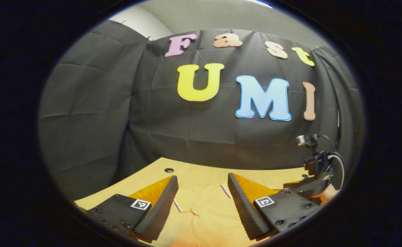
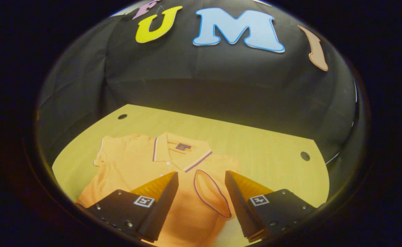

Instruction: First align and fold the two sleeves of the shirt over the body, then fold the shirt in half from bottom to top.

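An orange polo shirt [image 2: 136, 164] lies flat on the pale wooden counter [image 2: 266, 154], its collar [image 2: 180, 151] toward the black cloth wall and its hem toward the near edge, so that its long axis runs from the near edge of the counter to the far one. In the right gripper view, the right tool [image 2: 201, 199] hovers over the shirt's body with its two fingers wide apart, holding nothing; between them shows a sleeve [image 2: 211, 192] already folded in over the chest, its cuff edged with a dark stripe. The other sleeve [image 2: 106, 151] lies spread outward on the shirt's far side in that view, flat on the counter. The collar is trimmed with thin stripes and the placket below it carries small pale buttons. In the left gripper view, the left tool [image 1: 202, 202] likewise stands wide open and empty above the orange cloth [image 1: 204, 212], whose striped collar ends show just inside each finger. Off to that view's right edge the other tool's body and cable appear, low over the counter.
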The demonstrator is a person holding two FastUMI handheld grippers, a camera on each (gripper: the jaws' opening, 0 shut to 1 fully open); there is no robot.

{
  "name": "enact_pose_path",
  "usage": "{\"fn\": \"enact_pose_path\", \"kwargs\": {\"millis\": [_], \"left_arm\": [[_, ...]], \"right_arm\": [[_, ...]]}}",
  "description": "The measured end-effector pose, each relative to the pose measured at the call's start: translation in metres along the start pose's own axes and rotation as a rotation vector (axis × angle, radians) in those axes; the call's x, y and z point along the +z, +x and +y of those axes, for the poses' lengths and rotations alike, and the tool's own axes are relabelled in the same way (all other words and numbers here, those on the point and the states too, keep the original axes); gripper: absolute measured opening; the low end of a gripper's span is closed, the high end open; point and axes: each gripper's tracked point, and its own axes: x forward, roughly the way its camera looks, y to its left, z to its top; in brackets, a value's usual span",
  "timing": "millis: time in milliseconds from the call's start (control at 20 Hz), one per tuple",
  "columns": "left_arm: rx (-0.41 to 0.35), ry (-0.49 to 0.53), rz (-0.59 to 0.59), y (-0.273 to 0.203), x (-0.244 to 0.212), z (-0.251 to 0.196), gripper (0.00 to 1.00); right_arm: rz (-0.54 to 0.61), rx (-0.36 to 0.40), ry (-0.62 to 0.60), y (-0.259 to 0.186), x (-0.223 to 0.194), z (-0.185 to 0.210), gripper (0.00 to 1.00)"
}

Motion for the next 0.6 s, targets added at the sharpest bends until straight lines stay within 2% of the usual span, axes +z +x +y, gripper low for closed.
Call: {"fn": "enact_pose_path", "kwargs": {"millis": [50, 200, 450, 500, 600], "left_arm": [[-0.004, -0.008, 0.006, 0.01, -0.006, 0.002, 0.98], [-0.007, -0.029, 0.038, 0.043, -0.026, 0.014, 0.98], [0.032, -0.068, 0.132, 0.099, -0.079, 0.051, 0.98], [0.041, -0.074, 0.163, 0.11, -0.093, 0.057, 0.95], [0.068, -0.094, 0.225, 0.13, -0.119, 0.074, 0.98]], "right_arm": [[-0.026, -0.013, -0.004, -0.013, 0.008, -0.001, 0.89], [-0.103, -0.045, -0.009, -0.052, 0.034, 0.0, 0.92], [-0.207, -0.068, 0.056, -0.113, 0.061, 0.015, 0.92], [-0.222, -0.073, 0.063, -0.124, 0.064, 0.018, 0.92], [-0.237, -0.076, 0.066, -0.143, 0.065, 0.025, 0.92]]}}
